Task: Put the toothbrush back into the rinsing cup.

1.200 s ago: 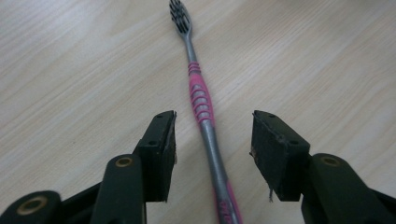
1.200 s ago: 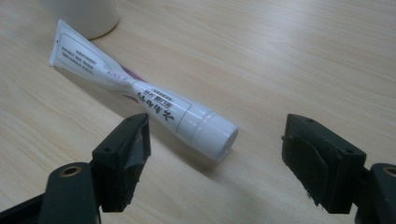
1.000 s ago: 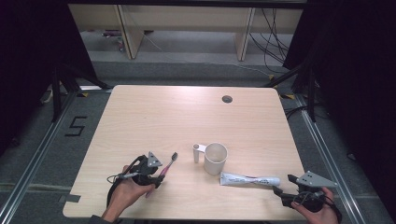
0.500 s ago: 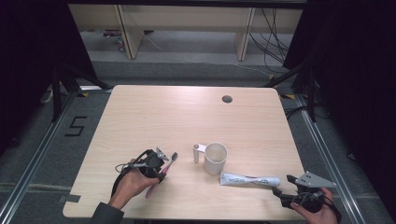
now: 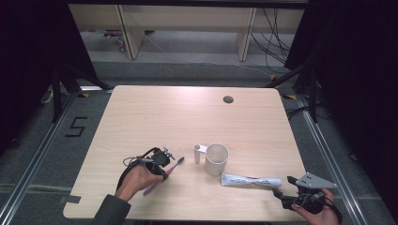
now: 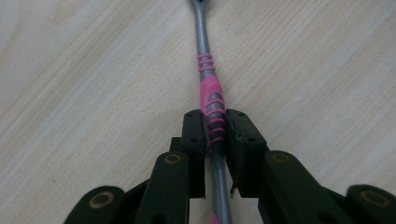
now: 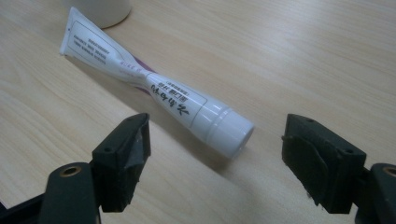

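Now left gripper (image 6: 215,135) jaws clench the toothbrush (image 6: 212,100); right gripper (image 7: 215,154) gapes beside toothpaste tube (image 7: 154,93), print unreadable.

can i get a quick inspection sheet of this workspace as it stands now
surface: light wood table, dark round grommet near the far edge
job's things: pink and grey toothbrush flat on the table; toothpaste tube lying beside the white cup
clutter: nothing seen
grippers: left tool has just been closing, now shut on the toothbrush handle; right tool open, short of the tube's cap
cables: black cable at the left tool
surroundings: floor marking 5, shelving behind
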`<state>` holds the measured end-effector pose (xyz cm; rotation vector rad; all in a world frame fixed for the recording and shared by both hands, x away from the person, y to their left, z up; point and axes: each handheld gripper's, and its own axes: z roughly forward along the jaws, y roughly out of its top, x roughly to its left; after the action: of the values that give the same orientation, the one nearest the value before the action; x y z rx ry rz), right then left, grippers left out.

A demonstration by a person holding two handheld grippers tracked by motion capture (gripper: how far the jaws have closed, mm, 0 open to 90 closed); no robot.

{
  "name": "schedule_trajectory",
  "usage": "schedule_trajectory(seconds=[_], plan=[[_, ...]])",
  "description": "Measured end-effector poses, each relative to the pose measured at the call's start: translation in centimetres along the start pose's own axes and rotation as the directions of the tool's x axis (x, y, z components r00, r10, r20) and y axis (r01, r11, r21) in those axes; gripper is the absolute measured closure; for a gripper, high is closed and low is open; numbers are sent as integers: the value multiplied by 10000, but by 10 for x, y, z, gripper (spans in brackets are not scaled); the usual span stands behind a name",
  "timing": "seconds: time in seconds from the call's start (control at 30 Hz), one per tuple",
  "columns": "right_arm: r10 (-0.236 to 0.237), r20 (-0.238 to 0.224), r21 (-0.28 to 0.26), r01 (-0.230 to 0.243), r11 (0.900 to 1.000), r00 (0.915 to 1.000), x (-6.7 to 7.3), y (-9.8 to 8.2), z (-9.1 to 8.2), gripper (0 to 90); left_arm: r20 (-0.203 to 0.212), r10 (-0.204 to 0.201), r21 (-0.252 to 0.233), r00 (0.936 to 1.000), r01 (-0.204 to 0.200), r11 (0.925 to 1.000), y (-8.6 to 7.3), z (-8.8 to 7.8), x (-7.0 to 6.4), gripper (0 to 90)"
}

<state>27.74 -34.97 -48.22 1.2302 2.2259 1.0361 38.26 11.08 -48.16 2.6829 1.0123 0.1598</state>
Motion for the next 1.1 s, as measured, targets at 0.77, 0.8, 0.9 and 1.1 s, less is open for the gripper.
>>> schedule_trajectory(seconds=[0.77,0.8,0.9,1.1], plan=[[-189,48,-23,189,9998,9998,-2,0,-1,246,234,573,512,9981,-585,9970,8,-5,1,793],[-189,48,-23,189,9998,9998,-2,0,-1,246,234,573,512,9981,-585,9970,8,-5,1,793],[-163,-25,-3,163,9999,9999,-2,0,0,246,169,504,370,9986,-510,9980,8,-8,4,794],[-290,136,-88,292,9995,9995,-3,0,0,247,149,376,-175,9992,-374,9991,5,-19,8,795]])
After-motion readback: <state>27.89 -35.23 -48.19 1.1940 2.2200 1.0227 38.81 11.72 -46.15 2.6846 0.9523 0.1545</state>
